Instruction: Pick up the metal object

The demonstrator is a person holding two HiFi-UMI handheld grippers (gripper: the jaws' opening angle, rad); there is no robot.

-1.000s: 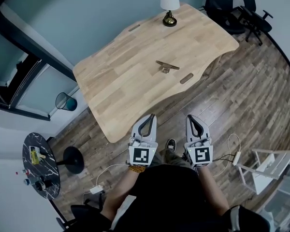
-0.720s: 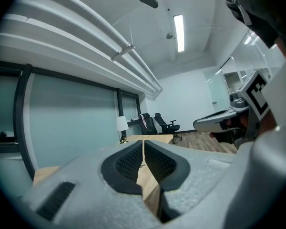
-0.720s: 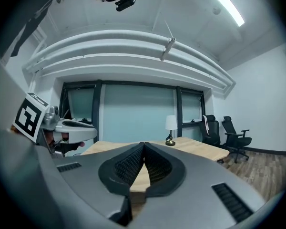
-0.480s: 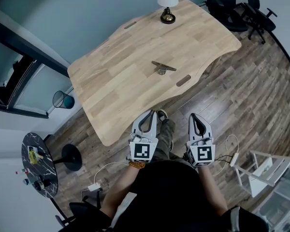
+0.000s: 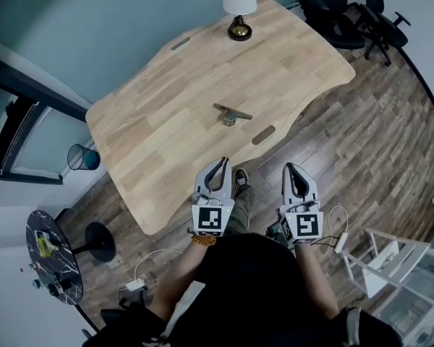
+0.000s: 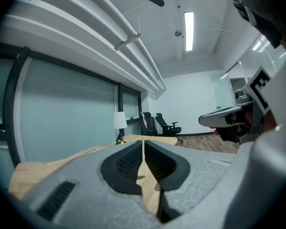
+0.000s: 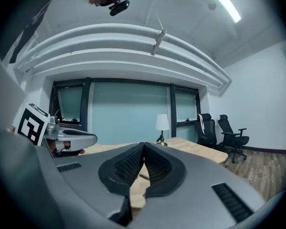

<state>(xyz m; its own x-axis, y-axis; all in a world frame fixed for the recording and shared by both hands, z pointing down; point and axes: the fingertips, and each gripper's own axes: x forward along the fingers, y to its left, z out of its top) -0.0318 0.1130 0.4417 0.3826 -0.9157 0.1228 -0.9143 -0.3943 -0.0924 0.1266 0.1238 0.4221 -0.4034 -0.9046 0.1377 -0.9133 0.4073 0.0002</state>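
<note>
1. No words, numbers or brand names can be read anywhere.
2. At six o'clock, the left gripper [image 5: 221, 162] and right gripper [image 5: 291, 167] bear only black-and-white square markers [image 5: 209, 220], without letters.

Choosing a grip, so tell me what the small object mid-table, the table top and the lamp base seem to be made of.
Small object: likely metal, dull bronze-grey with a slight sheen, though too small to be sure.
Table top: light wood with a matte finish; plank strips and grain show.
Lamp base: probably polished brass-like metal, dark gold with bright glints.
</note>
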